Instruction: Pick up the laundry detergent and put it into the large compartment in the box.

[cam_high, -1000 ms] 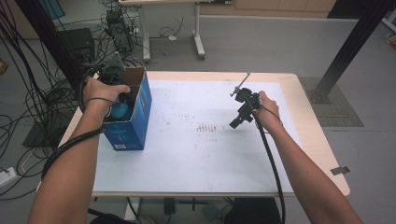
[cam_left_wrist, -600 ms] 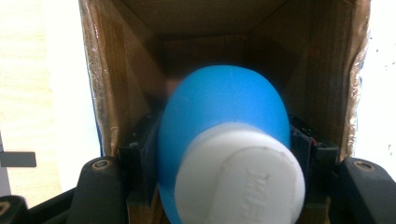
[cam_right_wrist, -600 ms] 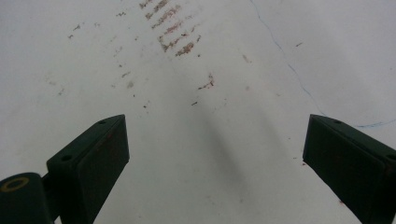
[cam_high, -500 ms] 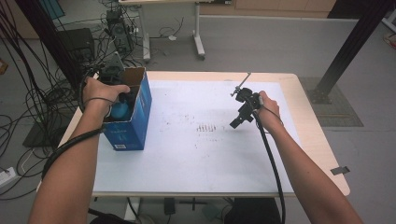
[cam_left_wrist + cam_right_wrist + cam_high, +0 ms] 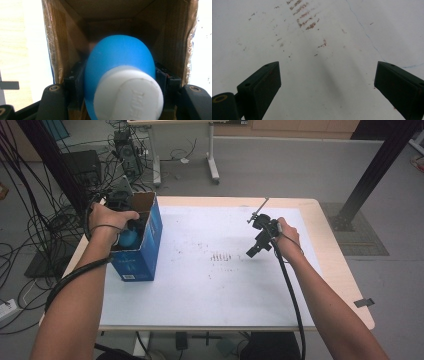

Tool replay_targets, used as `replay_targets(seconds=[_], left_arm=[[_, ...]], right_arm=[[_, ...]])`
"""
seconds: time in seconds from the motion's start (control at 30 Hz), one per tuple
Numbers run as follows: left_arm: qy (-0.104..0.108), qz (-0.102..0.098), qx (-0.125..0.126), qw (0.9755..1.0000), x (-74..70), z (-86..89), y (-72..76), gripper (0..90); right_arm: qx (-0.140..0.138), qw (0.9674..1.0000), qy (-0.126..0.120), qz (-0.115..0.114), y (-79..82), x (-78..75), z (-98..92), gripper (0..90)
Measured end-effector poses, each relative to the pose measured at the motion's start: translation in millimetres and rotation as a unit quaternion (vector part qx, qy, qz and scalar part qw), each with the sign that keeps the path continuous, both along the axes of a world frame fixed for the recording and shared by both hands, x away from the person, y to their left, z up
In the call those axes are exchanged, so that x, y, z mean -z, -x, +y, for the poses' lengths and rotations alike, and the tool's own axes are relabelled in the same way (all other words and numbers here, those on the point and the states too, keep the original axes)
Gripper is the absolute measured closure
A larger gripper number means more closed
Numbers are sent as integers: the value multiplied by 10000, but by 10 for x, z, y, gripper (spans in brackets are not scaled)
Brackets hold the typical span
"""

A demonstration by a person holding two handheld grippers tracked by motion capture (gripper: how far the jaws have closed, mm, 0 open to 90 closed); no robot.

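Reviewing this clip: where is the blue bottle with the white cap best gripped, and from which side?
Grip the blue bottle across its rounded body just behind the white cap, coming in cap-end first through the open top of the box. The left gripper already pinches it there; the cardboard walls block every other side.

The blue bottle (image 5: 120, 67) is blurred up close, its white cap (image 5: 130, 96) cut off at the bottom edge. Raised lettering on the cap is unreadable. The bottle hides the cardboard box (image 5: 53, 40) floor.

One blue bottle (image 5: 120, 67), one cardboard box (image 5: 145, 240), two grippers: left gripper (image 5: 117, 82), right gripper (image 5: 327, 87)
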State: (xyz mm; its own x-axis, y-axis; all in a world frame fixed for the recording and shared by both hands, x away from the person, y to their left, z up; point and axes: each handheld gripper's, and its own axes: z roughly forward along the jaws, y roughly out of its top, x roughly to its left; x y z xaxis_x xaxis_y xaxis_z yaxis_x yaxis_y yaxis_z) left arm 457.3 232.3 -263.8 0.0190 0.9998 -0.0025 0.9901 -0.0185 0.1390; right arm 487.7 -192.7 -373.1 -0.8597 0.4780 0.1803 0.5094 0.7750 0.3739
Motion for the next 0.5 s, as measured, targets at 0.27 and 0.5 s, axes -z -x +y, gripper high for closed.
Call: replay_targets(seconds=[0.27, 0.5], left_arm=[[16, 7, -19, 10000, -1, 7, 0, 374], [25, -16, -58, 10000, 0, 13, -1, 374]], right_arm=[[3, 10000, 24, -6, 0, -7, -6, 69], [7, 10000, 22, -5, 3, -11, -11, 69]])
